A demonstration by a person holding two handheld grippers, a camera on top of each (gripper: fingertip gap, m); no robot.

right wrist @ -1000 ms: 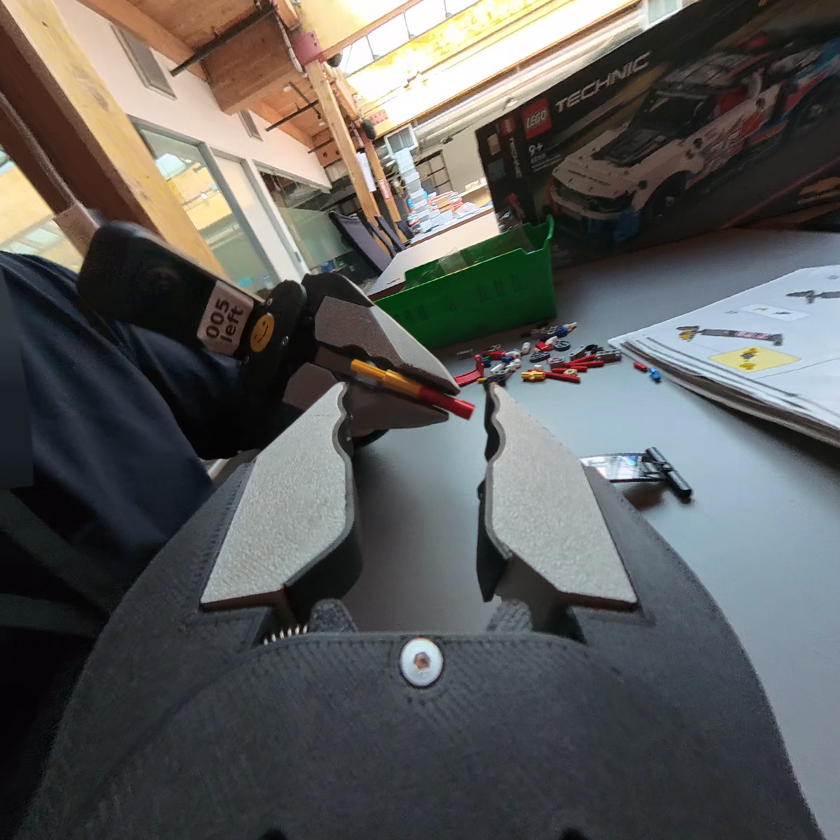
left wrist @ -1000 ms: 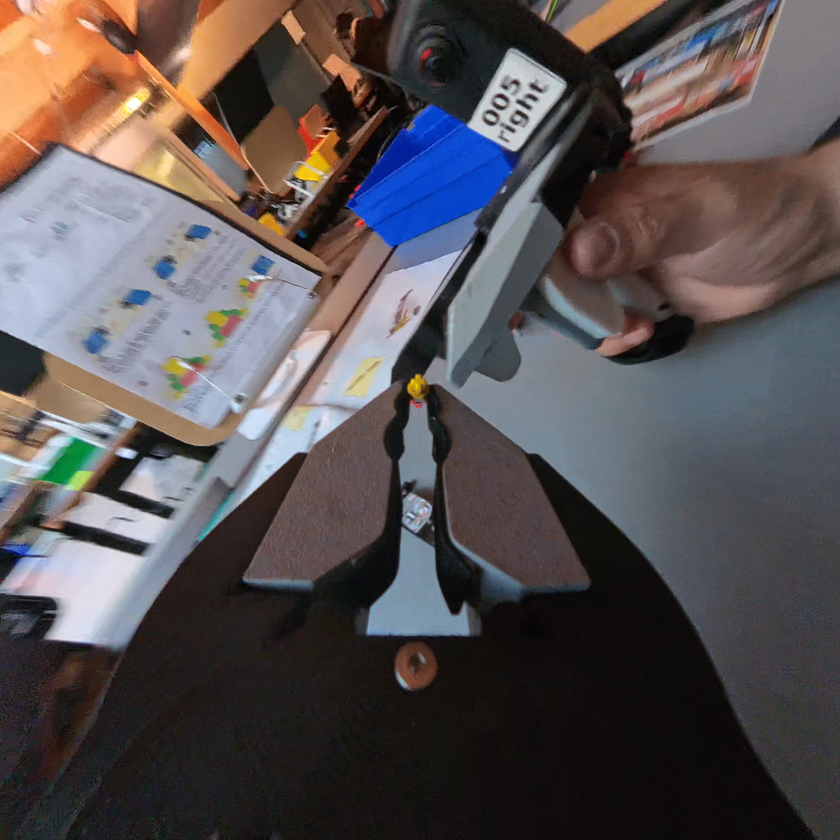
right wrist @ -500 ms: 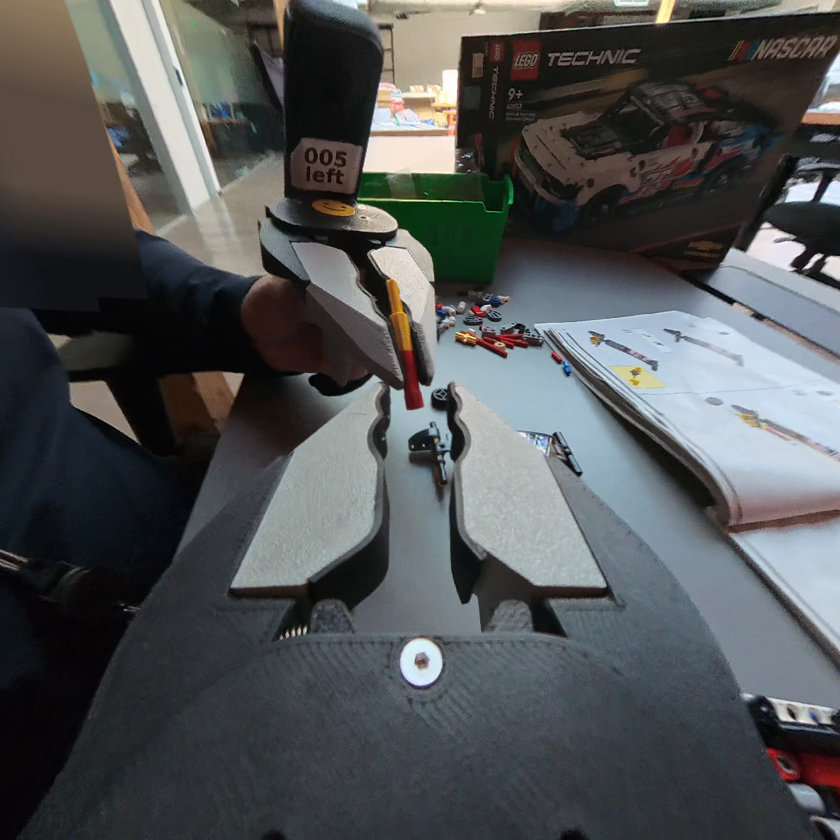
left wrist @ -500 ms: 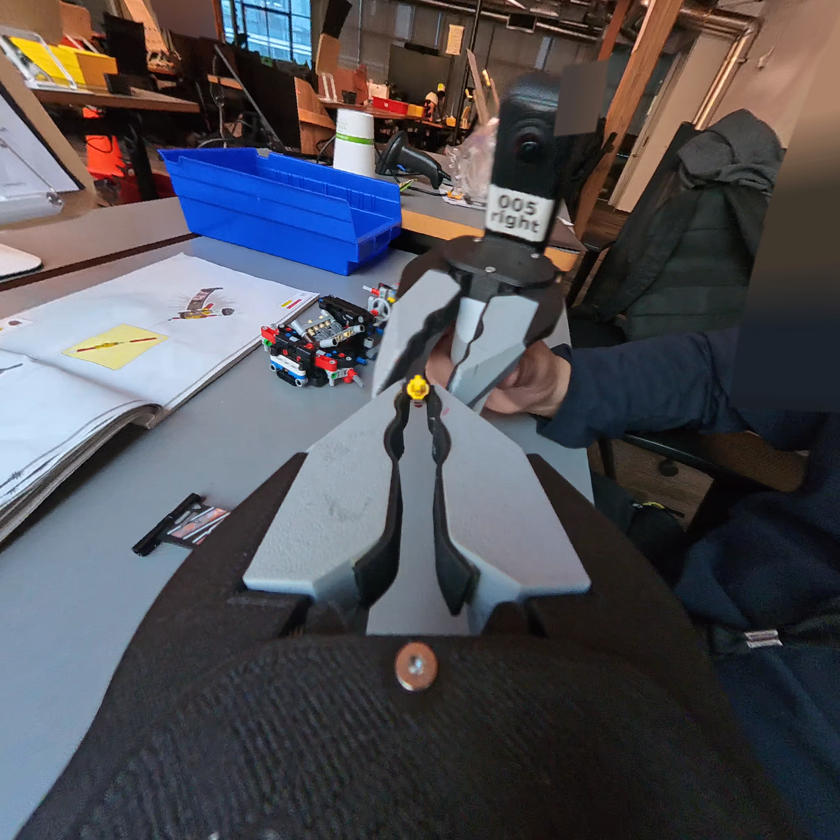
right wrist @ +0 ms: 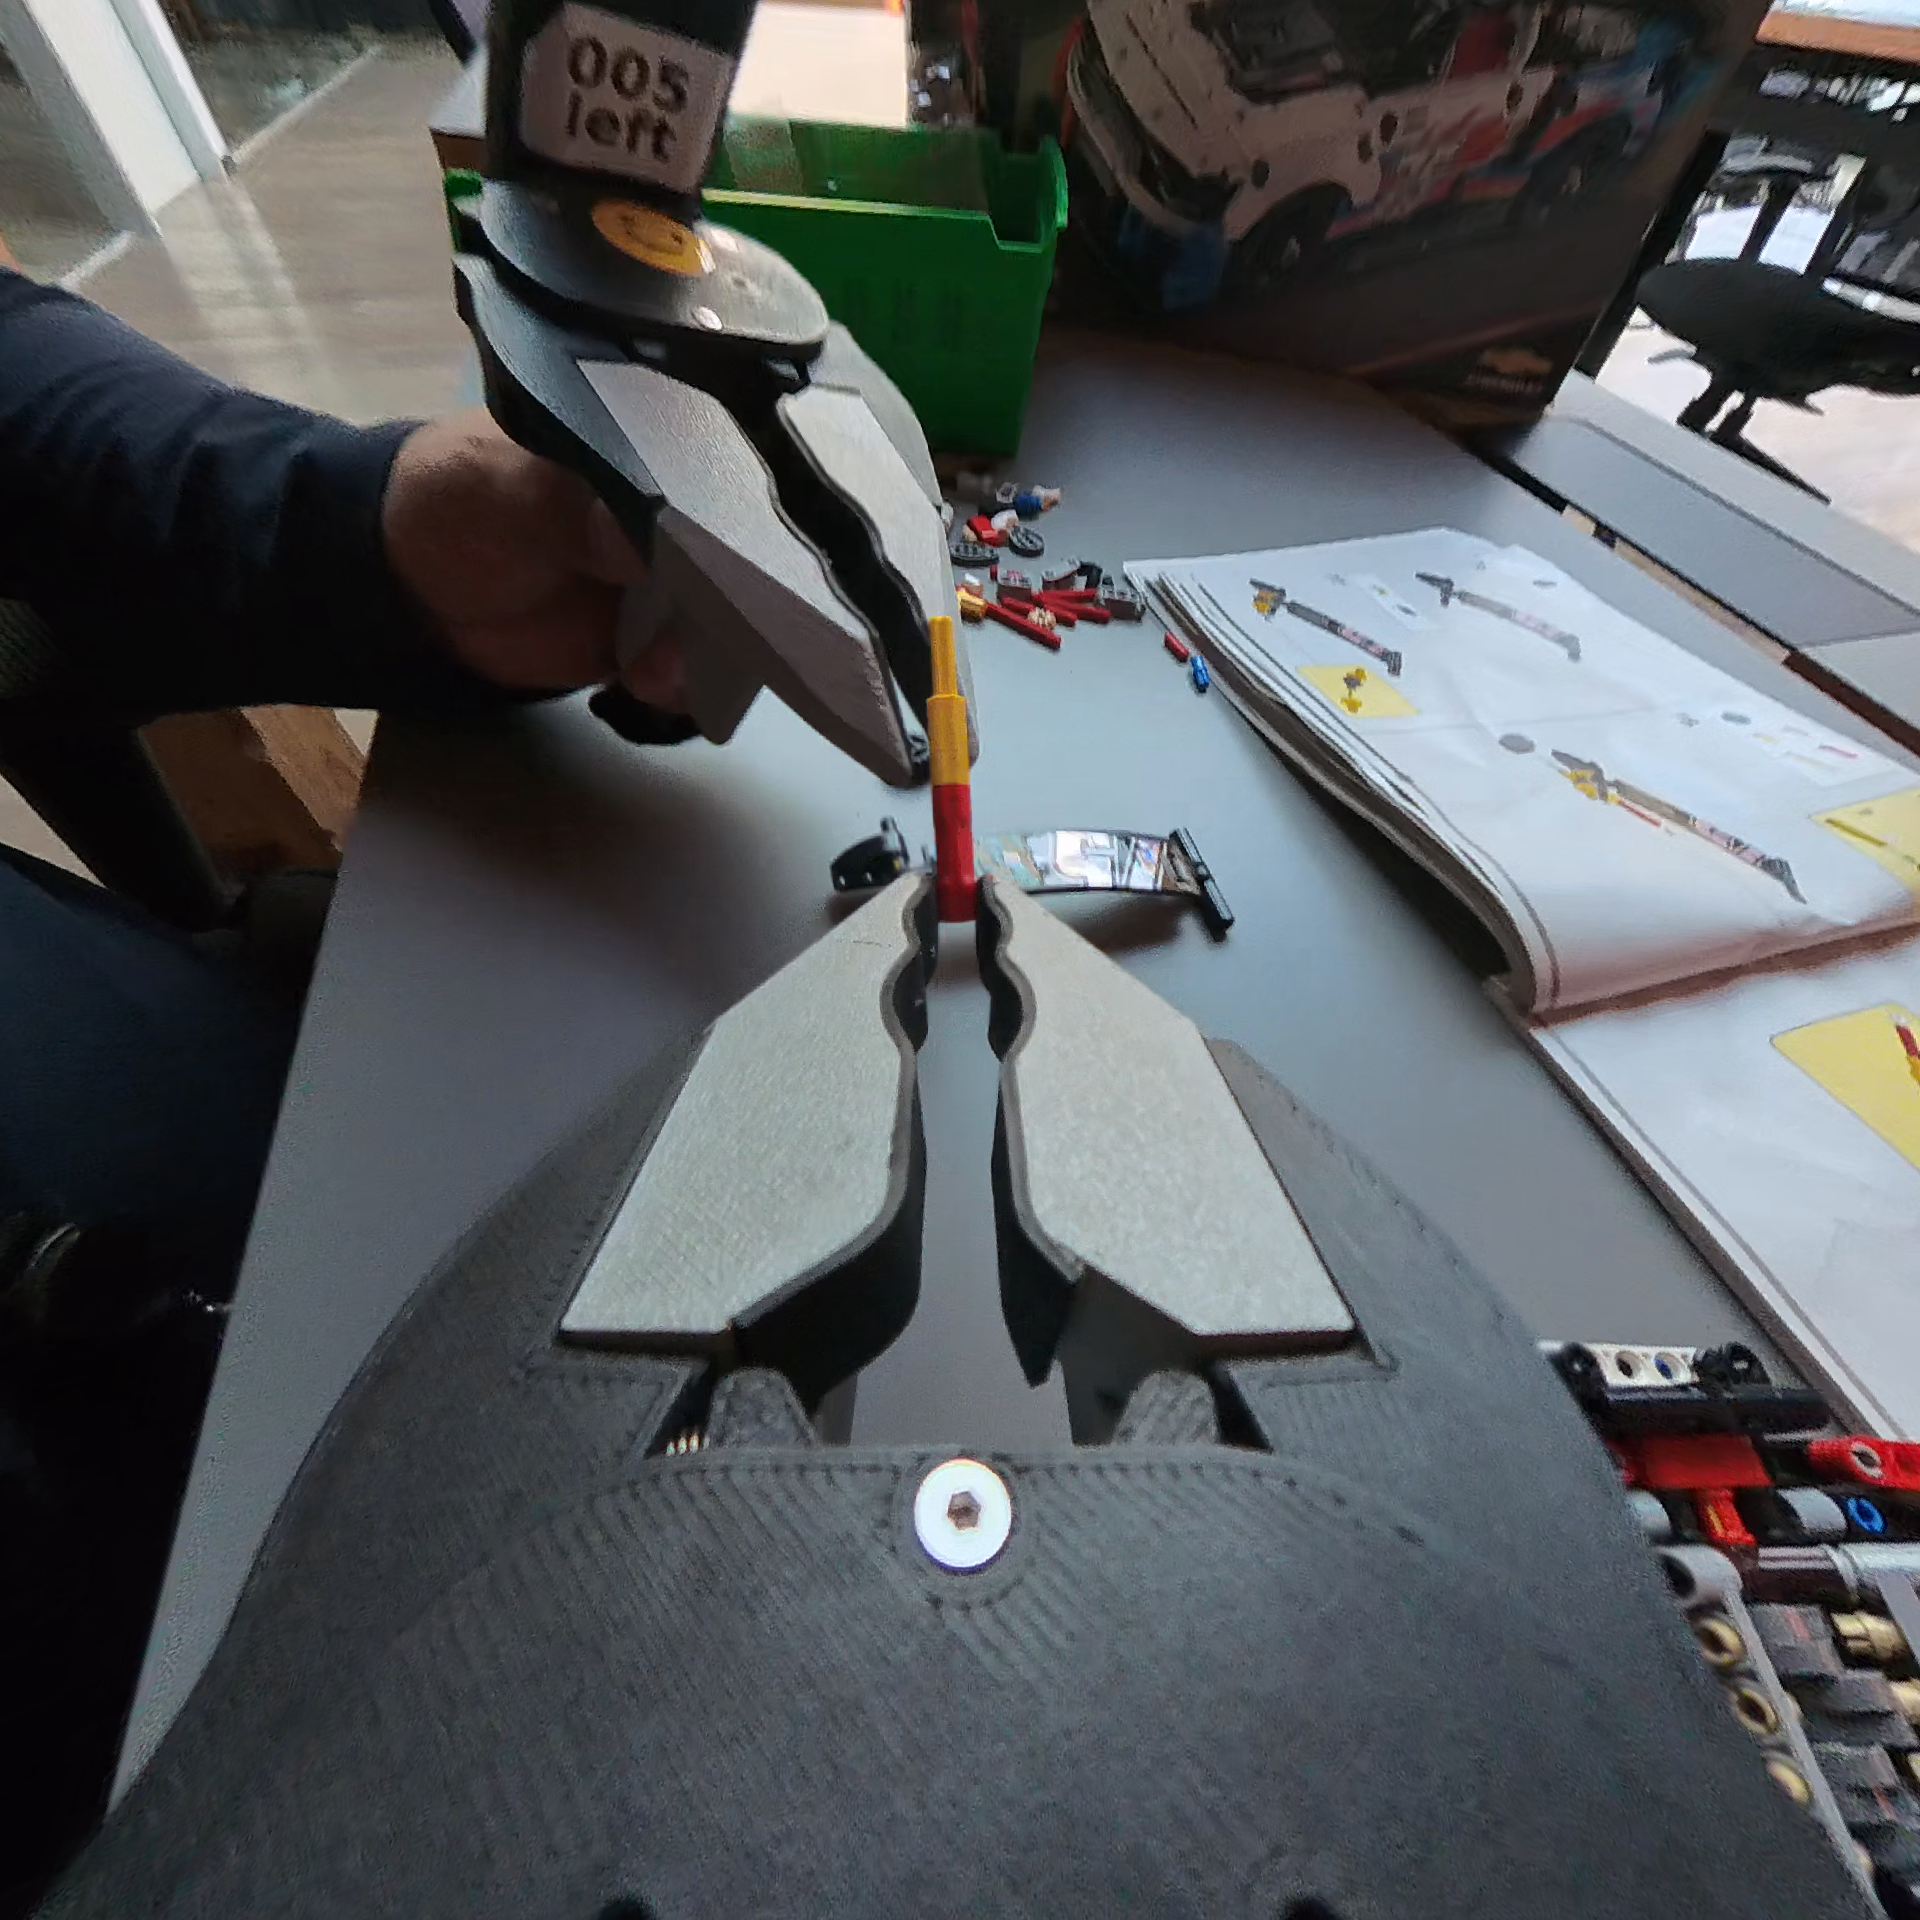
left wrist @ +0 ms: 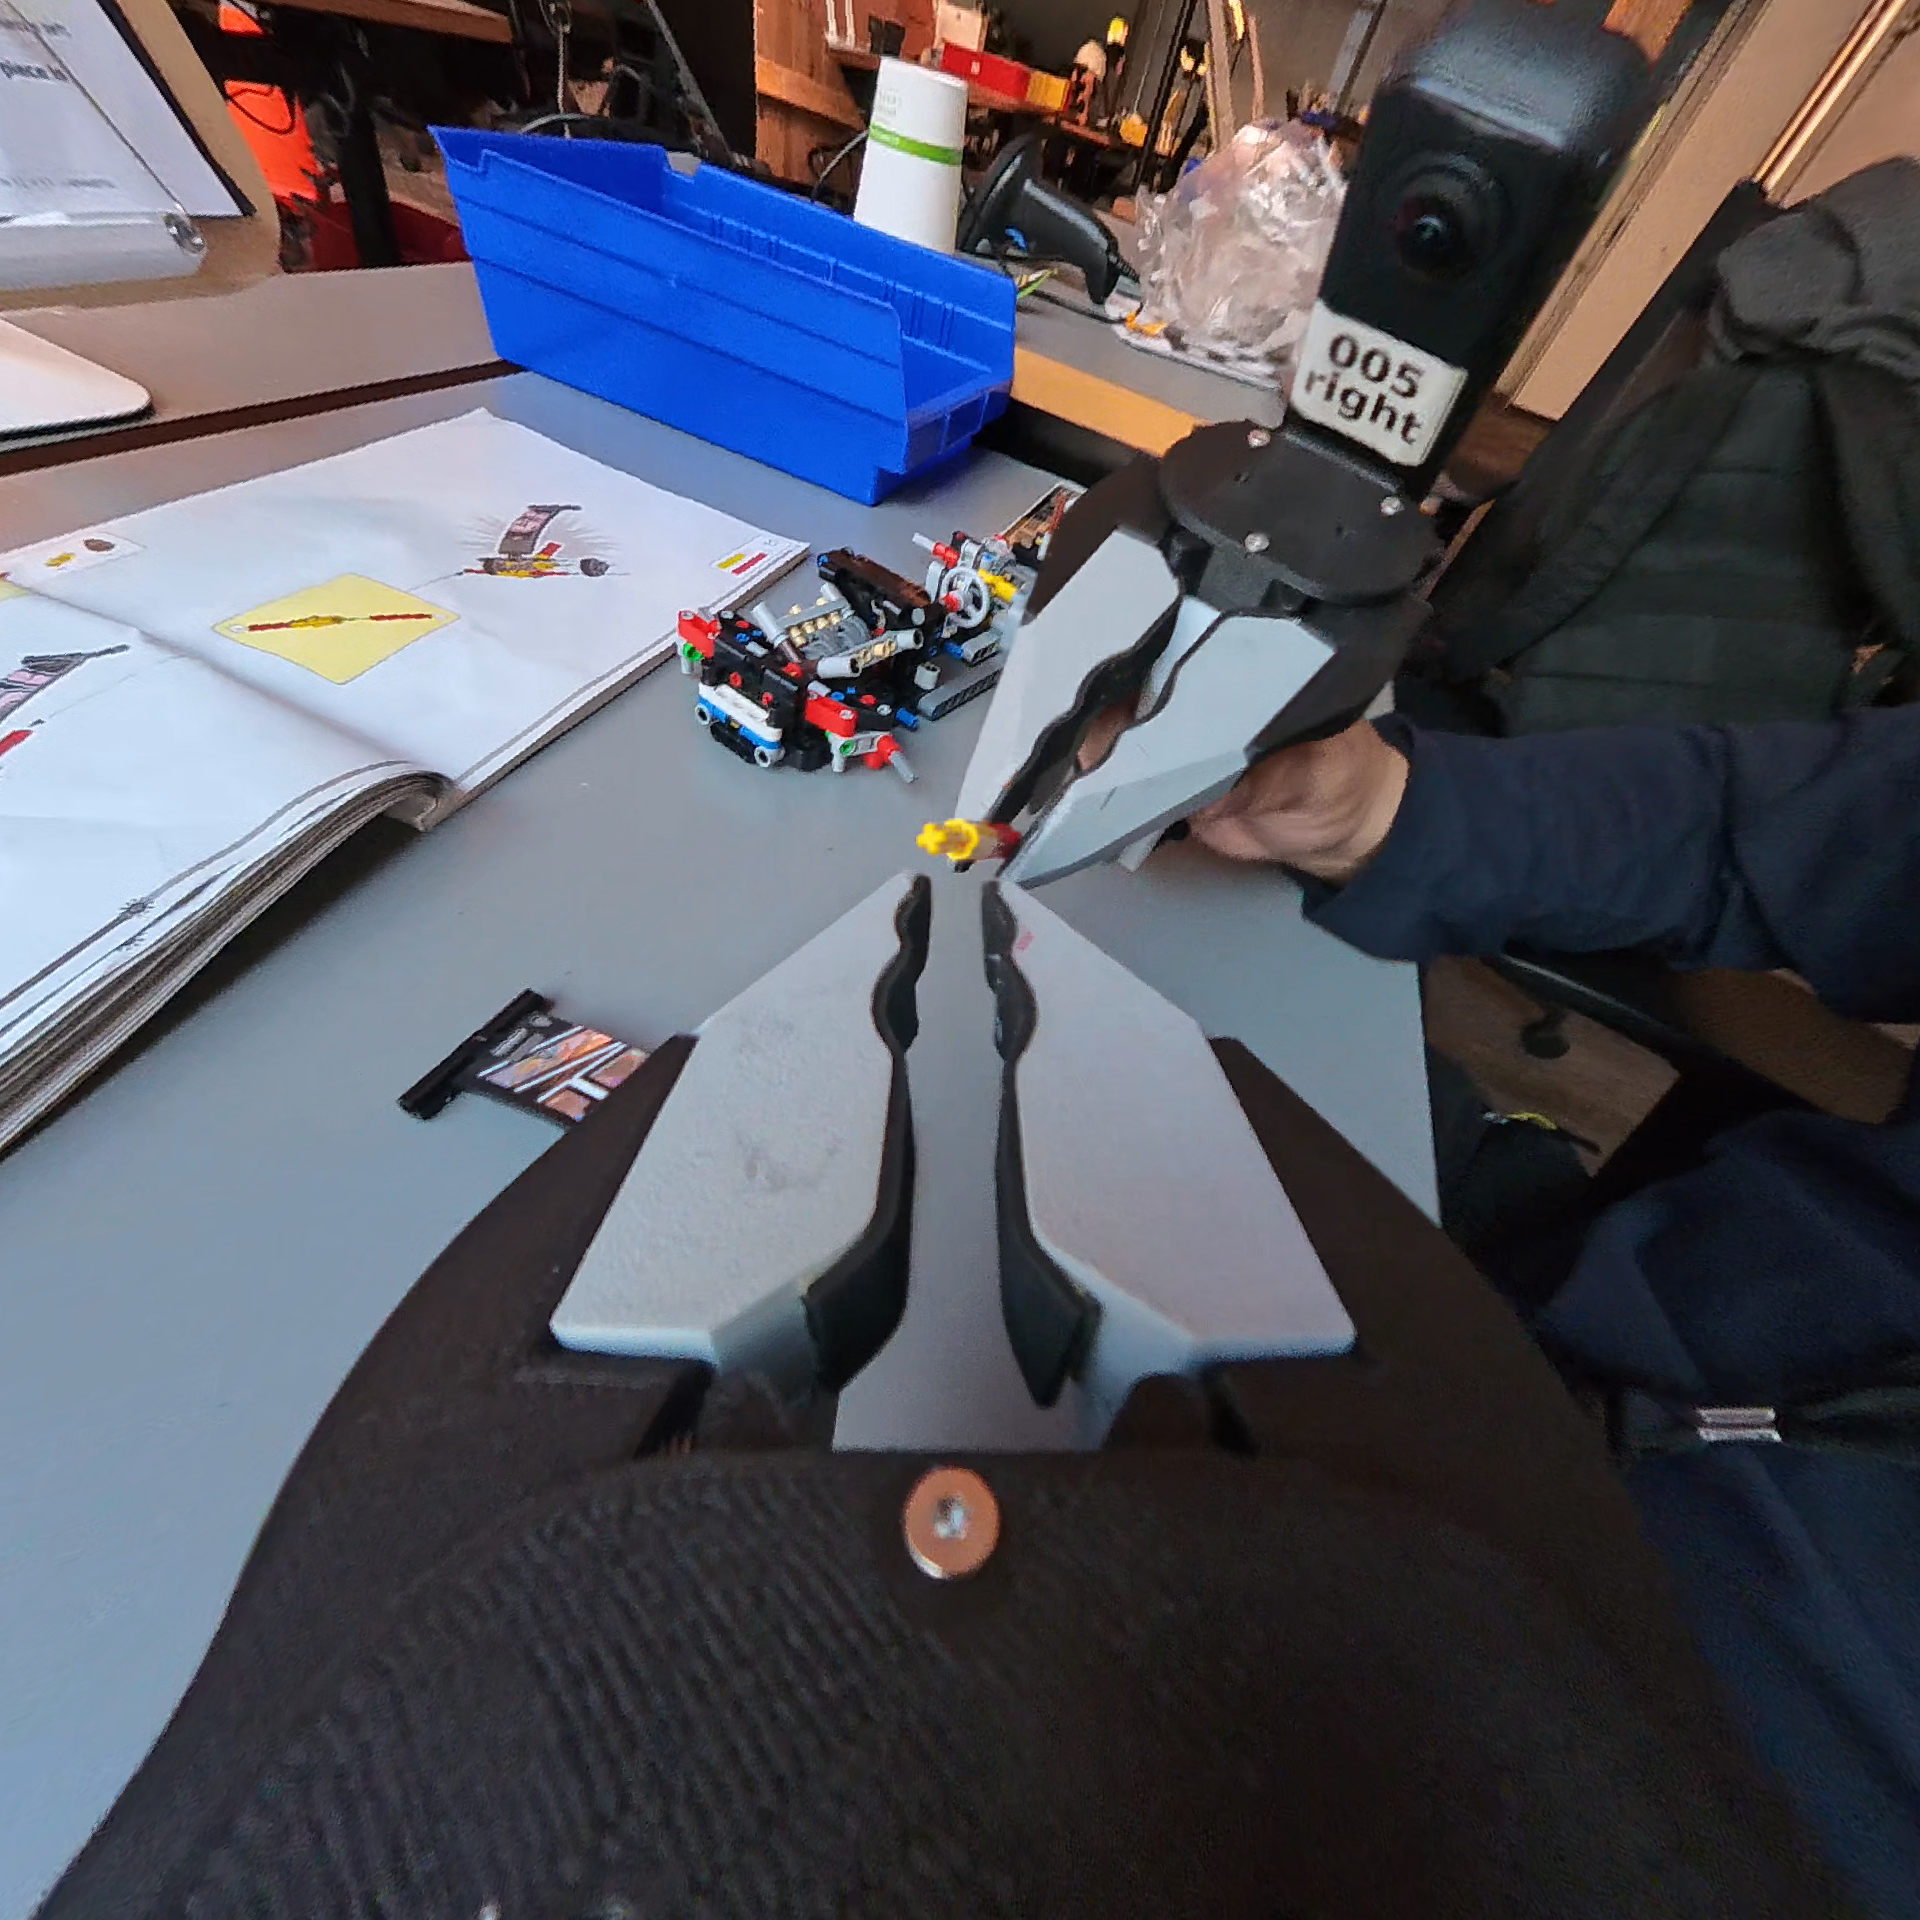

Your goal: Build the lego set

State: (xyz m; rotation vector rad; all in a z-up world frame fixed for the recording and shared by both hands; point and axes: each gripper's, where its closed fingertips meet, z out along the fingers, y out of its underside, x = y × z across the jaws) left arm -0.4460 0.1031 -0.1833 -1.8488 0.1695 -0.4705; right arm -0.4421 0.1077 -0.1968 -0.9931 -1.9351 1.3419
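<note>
A thin rod, yellow at one end and red at the other [right wrist: 948, 769], is held above the grey table [right wrist: 582, 935]. My right gripper [right wrist: 954, 904] is shut on its red end, both pads pressing on it. In the left wrist view the rod [left wrist: 961, 838] sticks out of the right gripper's [left wrist: 1006, 847] tips, yellow end forward. My left gripper [left wrist: 953, 885] is just below the rod with its fingers slightly apart and nothing between them. In the right wrist view the left gripper [right wrist: 940, 758] stands right beside the rod's yellow part.
An open instruction booklet [left wrist: 312, 644], a partly built toy car [left wrist: 831, 665], a blue bin [left wrist: 727, 301] and a black stickered part [left wrist: 540, 1060] lie on the table. A green bin [right wrist: 914, 270], a printed box [right wrist: 1351, 187] and loose small parts [right wrist: 1039, 603] are farther back. The tips of both grippers are at nearly the same place. The partly built toy car [left wrist: 831, 665] is about 15 centimetres from my right fingertips. Look for it in the right wrist view [right wrist: 1743, 1638] too.
My right gripper closed from wide open onto the rod's red end. My left gripper, which held the rod at its tips, eased apart and the rod left its grasp.
</note>
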